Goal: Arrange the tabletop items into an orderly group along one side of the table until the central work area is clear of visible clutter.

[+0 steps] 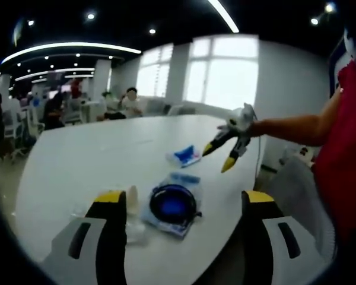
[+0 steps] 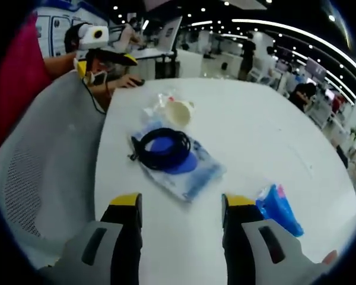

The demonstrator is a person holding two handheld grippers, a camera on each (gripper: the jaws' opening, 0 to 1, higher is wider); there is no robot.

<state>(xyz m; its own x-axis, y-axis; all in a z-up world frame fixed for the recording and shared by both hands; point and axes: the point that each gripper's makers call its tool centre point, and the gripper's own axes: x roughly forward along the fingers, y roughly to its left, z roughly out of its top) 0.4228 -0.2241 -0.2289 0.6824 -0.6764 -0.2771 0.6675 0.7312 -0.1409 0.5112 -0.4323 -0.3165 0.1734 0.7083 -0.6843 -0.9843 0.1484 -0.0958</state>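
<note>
Partly hidden cup [image 1: 132, 196], blurred blue packet [image 2: 279, 209]

We see a smooth white table [image 2: 273, 136] with a faint matt sheen. The coiled black cable [image 2: 162, 148] looks rubbery, lying on a glossy, crinkled clear plastic bag [image 2: 196, 172]. The blue packet [image 2: 279, 211] is shiny plastic film. The cream cup [image 2: 179, 110] looks matt. The grey chair back [image 2: 41, 178] is a fine mesh cloth.

Bare white table [image 2: 273, 136] lies open beyond the coiled cable [image 2: 162, 148], cup [image 2: 179, 110] and blue packet [image 2: 279, 211].
</note>
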